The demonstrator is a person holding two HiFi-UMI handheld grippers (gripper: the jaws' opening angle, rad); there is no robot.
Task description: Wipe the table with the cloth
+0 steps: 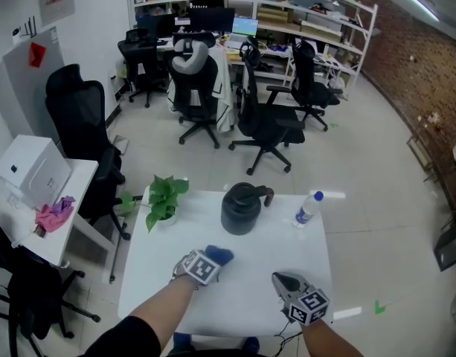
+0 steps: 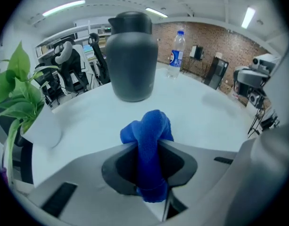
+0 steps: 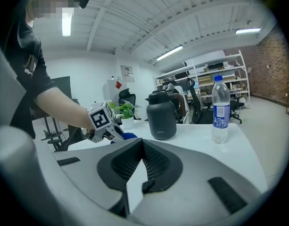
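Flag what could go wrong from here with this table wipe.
The left gripper pinches the blue cloth as a narrow bunch, so it may wipe only a thin strip or slip out. The black jug stands just ahead; a forward stroke could bump it. The bottle looks easy to topple.

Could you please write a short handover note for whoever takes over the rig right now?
Left gripper: shut on the blue cloth, which is bunched between its jaws over the near left part of the white table.
Right gripper: shut, empty, over the near right edge.
Far side of the table: dark jug, water bottle, potted plant.
Done: cloth picked up; no wiped area can be told.
Left: wipe the table, working round those three.
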